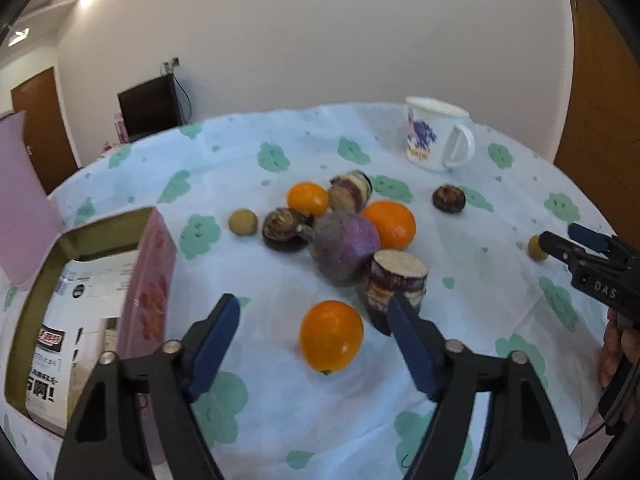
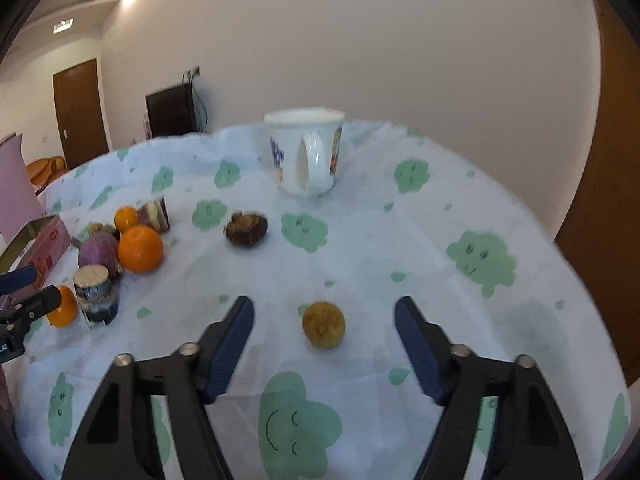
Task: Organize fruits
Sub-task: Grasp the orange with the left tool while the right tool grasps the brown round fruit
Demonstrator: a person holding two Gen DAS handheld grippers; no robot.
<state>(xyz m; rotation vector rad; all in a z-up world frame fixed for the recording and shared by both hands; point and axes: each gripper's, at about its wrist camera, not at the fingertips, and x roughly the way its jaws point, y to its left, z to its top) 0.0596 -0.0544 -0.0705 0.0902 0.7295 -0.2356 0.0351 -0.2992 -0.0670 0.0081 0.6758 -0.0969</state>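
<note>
1. Cloud-printed tablecloth (image 1: 280,420) covers a round table under a plain wall; a white mug (image 1: 434,134) stands at the upper right of the left view.
2. Left gripper (image 1: 314,314): jaws apart, an orange (image 1: 331,336) between them, untouched.
3. Right gripper (image 2: 325,318): jaws apart around a small brown fruit (image 2: 323,324), no contact.
4. Other fruits (image 1: 346,250) cluster mid-frame; an open pink box (image 1: 148,280) sits at left.

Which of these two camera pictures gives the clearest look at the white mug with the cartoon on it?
The left wrist view: the mug shows its purple cartoon print and handle side-on. The right wrist view has the mug bigger and centred, but blurred, with the handle facing the camera and covering the print.
</note>
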